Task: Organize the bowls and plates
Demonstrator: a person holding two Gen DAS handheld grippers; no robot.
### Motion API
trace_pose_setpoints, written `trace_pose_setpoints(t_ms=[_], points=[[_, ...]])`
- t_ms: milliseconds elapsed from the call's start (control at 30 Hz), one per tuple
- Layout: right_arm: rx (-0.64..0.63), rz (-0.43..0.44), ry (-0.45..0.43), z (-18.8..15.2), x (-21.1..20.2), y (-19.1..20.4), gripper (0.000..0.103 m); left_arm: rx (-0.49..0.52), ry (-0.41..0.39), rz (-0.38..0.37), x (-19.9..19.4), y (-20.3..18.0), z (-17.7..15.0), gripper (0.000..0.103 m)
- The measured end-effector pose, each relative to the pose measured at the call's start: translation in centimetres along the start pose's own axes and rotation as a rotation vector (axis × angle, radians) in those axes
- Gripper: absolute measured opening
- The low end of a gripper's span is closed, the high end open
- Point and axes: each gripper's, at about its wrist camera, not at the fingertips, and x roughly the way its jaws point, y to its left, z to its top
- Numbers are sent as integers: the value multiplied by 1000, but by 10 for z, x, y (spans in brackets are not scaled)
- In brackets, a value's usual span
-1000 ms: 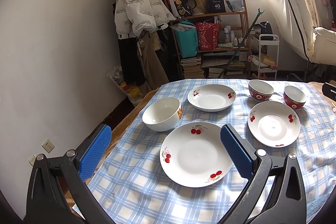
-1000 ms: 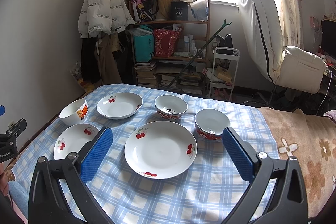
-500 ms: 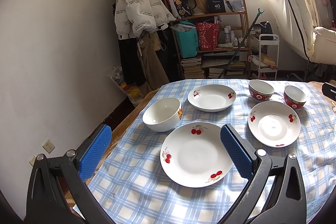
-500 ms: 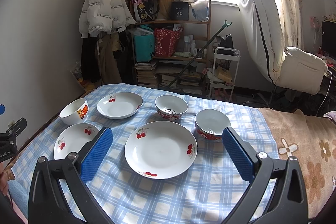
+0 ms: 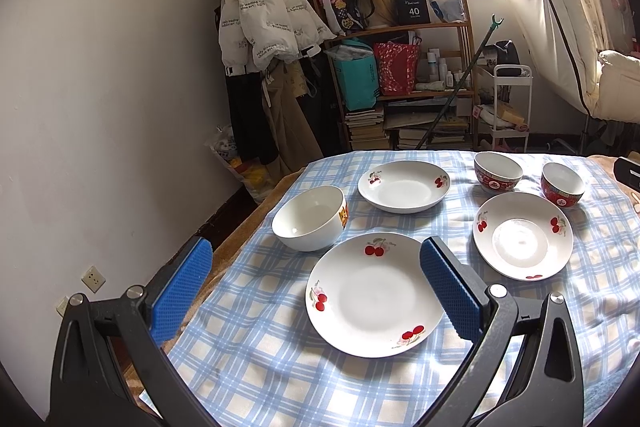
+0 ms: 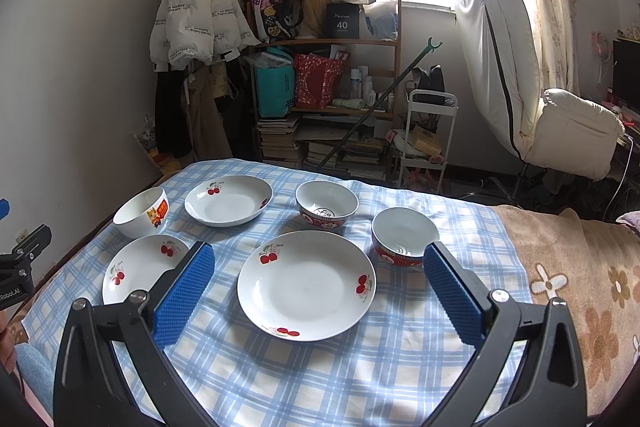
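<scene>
White plates [image 6: 306, 283] and bowls [image 6: 326, 205] lie spread apart on the checked cloth [image 6: 400, 367], nothing shifted lately; both tongs, left [image 5: 316, 291] and right [image 6: 318, 293], hover wide open and empty, sorting unstarted.

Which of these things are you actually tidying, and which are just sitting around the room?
For the job:
- three cherry plates
- two red bowls
- white bowl

Just lying about:
- white jacket
- shelf of bags and books
- small white cart
- checked tablecloth

Cherry-printed white plates [image 6: 306, 285], blue-checked cloth [image 6: 400, 359]
</scene>
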Motion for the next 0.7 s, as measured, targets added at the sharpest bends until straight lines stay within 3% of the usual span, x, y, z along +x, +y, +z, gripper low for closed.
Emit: trace_pose_setpoints(t_ms=[500, 700], points=[[1, -1, 4, 1, 0, 0, 103, -8, -3, 5, -1, 4, 3, 102], [3, 4, 10, 0, 2, -1, 103, -18, 1, -47, 1, 5, 7, 102]])
